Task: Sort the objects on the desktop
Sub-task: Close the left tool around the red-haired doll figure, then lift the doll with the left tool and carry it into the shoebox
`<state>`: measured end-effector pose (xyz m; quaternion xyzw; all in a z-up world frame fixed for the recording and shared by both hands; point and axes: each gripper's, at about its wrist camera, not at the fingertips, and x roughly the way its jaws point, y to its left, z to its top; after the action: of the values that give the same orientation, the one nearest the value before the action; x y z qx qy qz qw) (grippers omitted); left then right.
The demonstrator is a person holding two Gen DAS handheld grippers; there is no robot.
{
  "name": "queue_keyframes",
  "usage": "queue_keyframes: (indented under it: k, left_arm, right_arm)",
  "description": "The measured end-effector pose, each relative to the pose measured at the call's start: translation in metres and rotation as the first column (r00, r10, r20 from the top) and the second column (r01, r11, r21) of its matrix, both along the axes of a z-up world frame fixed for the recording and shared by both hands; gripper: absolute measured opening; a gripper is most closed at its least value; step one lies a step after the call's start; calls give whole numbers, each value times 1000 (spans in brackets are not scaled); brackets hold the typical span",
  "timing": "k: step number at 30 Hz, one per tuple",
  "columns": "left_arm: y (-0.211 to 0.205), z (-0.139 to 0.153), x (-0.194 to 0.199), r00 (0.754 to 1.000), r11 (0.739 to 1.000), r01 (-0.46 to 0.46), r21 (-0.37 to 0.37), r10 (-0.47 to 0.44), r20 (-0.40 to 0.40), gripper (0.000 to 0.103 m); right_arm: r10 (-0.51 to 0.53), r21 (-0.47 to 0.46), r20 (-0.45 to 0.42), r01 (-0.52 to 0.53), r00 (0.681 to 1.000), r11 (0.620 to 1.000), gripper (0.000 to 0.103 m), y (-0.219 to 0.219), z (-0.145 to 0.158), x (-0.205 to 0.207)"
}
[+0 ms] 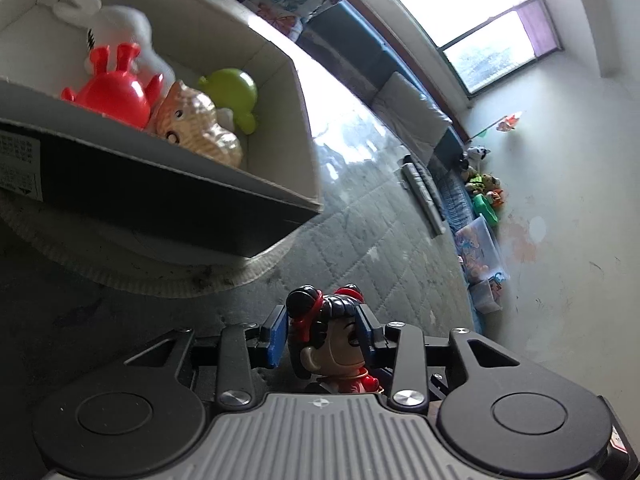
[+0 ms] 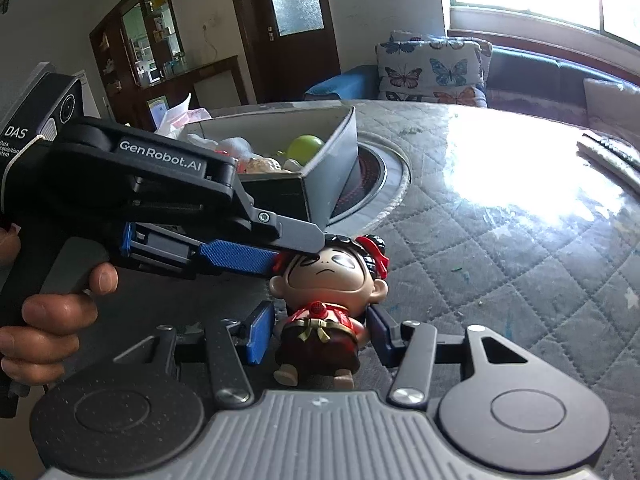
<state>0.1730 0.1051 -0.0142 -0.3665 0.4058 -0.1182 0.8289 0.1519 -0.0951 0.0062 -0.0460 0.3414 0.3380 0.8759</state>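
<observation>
The doll figurine (image 2: 326,304), with black hair buns and red ribbons, is at the lower centre of the right wrist view, above the quilted table cover (image 2: 500,264). The left gripper (image 1: 323,334) pinches its head between the blue pads (image 1: 277,336). The right gripper (image 2: 320,330) has its jaws spread on both sides of the doll's body, near it but not clearly touching. It looks like a handover or a lift of the doll. The next move probably needs carrying it to the cardboard box (image 1: 280,80) at the upper left, where a red toy (image 1: 114,94), a green toy (image 1: 234,90) and a white plush rabbit (image 1: 120,24) already lie.
</observation>
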Motion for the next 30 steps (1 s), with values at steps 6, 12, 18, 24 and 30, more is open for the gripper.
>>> queue_keyframes:
  k: [6,12,18,24,30]
  left_arm:
    - [7,37,-19,994,999,-21,28,18,104,40]
    - [35,72,-26,974,992,-107,63,92,209,40]
    - [84,89,-24,953,976,-204,81,179,245,40]
    - [142,88,-10,941,956,-280,87,255,224,40]
    - [188,71,6,934,938,-332,102,312,173,40]
  right_arm:
    - [18,13,62,-19,998,1000,51,7,22,-9]
    - [52,33,131,-56,990,998,51,27,47,-7]
    - [122,60,165,-134,979,989,51,80,64,19]
    - [163,63,126,-171,979,983,51,132,56,44]
    - [196,51,71,-200,978,978,51,182,39,68]
